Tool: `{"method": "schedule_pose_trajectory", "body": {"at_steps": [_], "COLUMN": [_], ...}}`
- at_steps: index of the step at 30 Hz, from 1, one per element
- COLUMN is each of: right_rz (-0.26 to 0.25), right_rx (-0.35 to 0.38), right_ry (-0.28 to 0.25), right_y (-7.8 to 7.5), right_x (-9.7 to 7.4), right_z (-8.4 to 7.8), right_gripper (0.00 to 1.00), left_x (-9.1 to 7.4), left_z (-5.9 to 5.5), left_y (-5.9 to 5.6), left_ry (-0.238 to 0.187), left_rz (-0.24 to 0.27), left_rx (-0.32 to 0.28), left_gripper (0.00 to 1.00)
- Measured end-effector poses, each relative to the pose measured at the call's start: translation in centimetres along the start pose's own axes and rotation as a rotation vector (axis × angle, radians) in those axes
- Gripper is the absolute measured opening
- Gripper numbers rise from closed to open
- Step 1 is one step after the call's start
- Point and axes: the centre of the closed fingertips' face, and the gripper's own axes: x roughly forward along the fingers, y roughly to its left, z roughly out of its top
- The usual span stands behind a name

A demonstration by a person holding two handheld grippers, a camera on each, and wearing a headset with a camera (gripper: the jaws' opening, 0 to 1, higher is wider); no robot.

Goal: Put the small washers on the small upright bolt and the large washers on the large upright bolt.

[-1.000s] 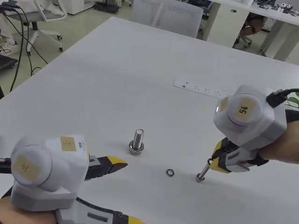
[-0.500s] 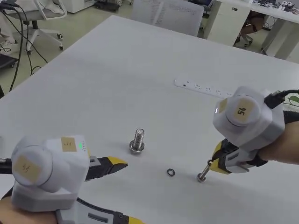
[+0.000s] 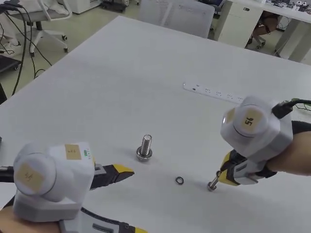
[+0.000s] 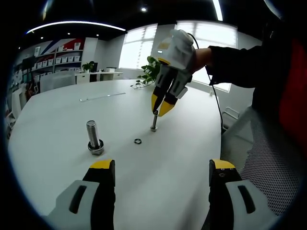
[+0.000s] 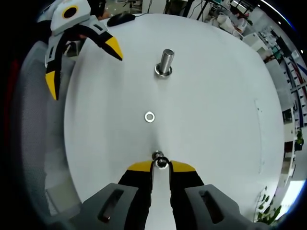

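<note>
Head view: the small bolt [image 3: 213, 182] stands on its head, leaning, its threaded tip pinched between the nearly closed jaws of the right gripper [image 3: 223, 175]. One small washer [image 3: 179, 180] lies flat at 9 o'clock from it, apart. The large bolt [image 3: 145, 147] stands upright at 10 o'clock from the washer, a ring at its base. The left gripper [image 4: 162, 166] hovers at 8 o'clock, jaws spread wide, holding nothing. Bare table [image 3: 121, 73] stretches toward 12 o'clock, past a power strip [image 3: 214, 92], with the edges well apart.
</note>
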Motion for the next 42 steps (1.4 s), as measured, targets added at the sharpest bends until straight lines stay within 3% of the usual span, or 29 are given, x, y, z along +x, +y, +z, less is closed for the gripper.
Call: {"method": "schedule_pose_trajectory", "body": {"at_steps": [24,37,42], "right_rz": [0.059,0.066,0.068], "right_rx": [0.01,0.012,0.014], "right_ry": [0.023,0.019,0.021], "right_y": [0.7,0.7,0.8], "right_x": [3.3,3.8,3.9], "right_z": [-0.6,-0.5,-0.5], "right_gripper": [0.14,0.15,0.2], "left_x": [-0.2,-0.2,-0.2], "left_z": [-0.5,-0.6,-0.6], "left_y": [0.3,0.5,0.5], "left_ry": [0.006,0.006,0.005], "left_rz": [0.013,0.018,0.021], "left_rx": [-0.016,-0.02,-0.019], "left_gripper": [0.8,0.8,0.8]}}
